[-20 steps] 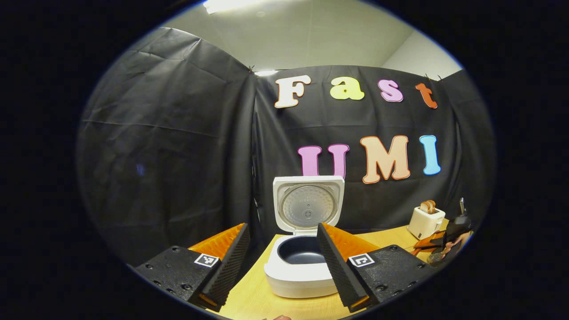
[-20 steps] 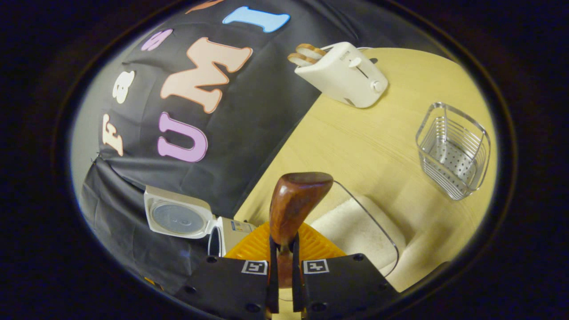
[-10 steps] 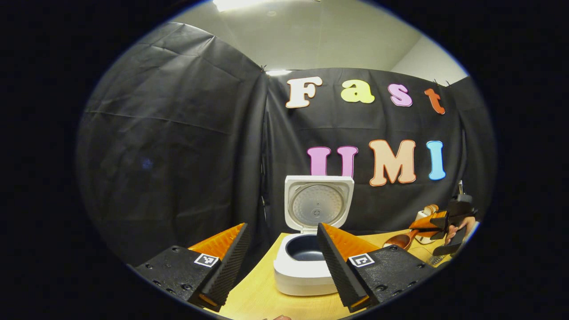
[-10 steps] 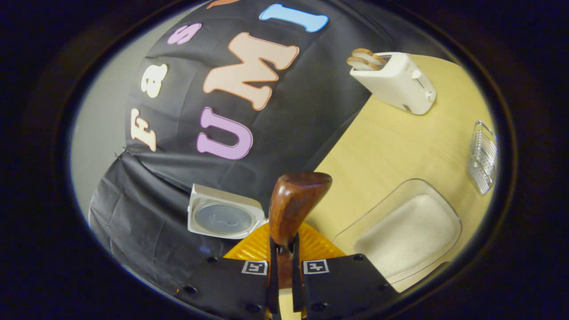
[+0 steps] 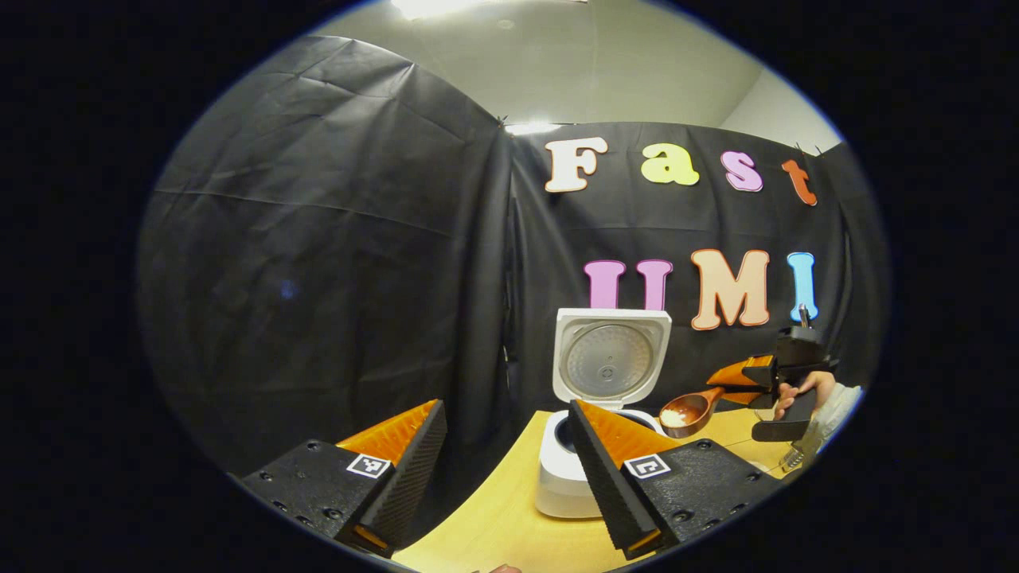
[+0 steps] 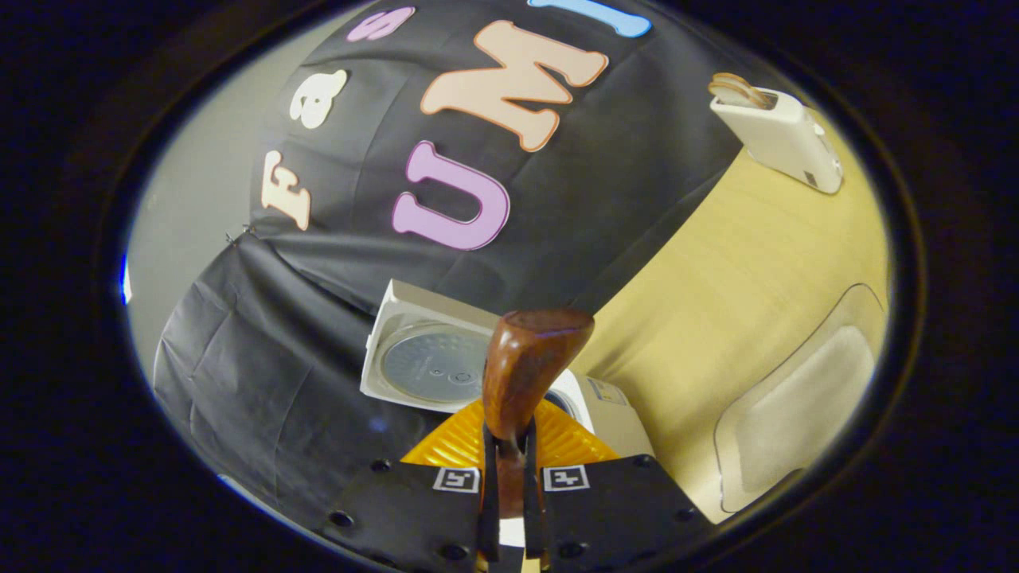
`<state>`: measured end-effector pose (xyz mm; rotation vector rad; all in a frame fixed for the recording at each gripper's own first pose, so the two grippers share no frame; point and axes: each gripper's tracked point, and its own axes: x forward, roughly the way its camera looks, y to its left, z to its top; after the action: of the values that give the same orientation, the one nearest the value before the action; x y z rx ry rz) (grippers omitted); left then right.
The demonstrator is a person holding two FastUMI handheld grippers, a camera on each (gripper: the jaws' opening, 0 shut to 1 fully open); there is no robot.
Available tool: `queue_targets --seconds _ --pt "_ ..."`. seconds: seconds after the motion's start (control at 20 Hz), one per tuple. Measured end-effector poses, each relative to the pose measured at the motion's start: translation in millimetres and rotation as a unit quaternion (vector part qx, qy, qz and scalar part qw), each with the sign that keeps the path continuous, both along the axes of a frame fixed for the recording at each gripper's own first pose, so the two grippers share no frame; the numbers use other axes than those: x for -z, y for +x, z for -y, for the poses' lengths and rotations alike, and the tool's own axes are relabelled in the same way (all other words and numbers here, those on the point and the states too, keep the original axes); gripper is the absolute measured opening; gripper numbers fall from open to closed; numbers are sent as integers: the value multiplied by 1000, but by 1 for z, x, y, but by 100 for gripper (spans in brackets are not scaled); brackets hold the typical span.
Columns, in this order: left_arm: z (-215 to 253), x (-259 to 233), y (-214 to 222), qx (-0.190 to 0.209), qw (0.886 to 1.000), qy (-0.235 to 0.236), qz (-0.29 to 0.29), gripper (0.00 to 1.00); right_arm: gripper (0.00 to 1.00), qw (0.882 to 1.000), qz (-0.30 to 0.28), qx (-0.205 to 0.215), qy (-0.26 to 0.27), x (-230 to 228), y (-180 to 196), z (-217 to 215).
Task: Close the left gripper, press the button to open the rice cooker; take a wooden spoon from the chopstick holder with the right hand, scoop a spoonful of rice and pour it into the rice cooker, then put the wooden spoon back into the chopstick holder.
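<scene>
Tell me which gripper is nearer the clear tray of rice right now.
Right. The right gripper, shut on the brown wooden spoon, has the clear rice tray just beside it; the left gripper hangs open in front of the white rice cooker.

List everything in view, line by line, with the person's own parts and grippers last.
White rice cooker: one, lid up, on the table by the black wall.
Brown wooden spoon: one, white rice in its bowl, held in the air beside the cooker.
Clear rice tray: one, white rice inside, on the table.
White toaster: one, bread slices in it, far table edge.
Light wooden table: one.
Hand: one, holding the right gripper.
Left gripper: open.
Right gripper: shut on the spoon.
</scene>
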<state>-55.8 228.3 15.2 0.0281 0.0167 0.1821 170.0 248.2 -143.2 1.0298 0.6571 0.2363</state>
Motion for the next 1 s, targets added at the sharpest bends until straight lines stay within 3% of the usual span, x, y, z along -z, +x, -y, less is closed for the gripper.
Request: queue_targets --seconds 0.5,0.55,0.75,0.85,0.9,1.0 --pt "-52 14 -23 -41 999 -13 -12 89 13 990 33 -82 -113 26 34 -102" --pt "-55 15 -24 -44 999 -14 -12 96 13 986 41 -88 -132 30 36 -108" --pt "-62 19 -25 -52 998 -16 -11 89 17 966 72 -117 -219 41 33 -112" --pt "-64 21 -28 -54 998 -20 -13 93 12 953 96 -128 -257 41 33 -114" --pt "-64 24 -27 -55 998 -22 -14 97 13 945 110 -135 -276 40 33 -115" --pt "-61 27 -25 -53 998 -28 -15 93 15 924 144 -156 -319 35 32 -117"
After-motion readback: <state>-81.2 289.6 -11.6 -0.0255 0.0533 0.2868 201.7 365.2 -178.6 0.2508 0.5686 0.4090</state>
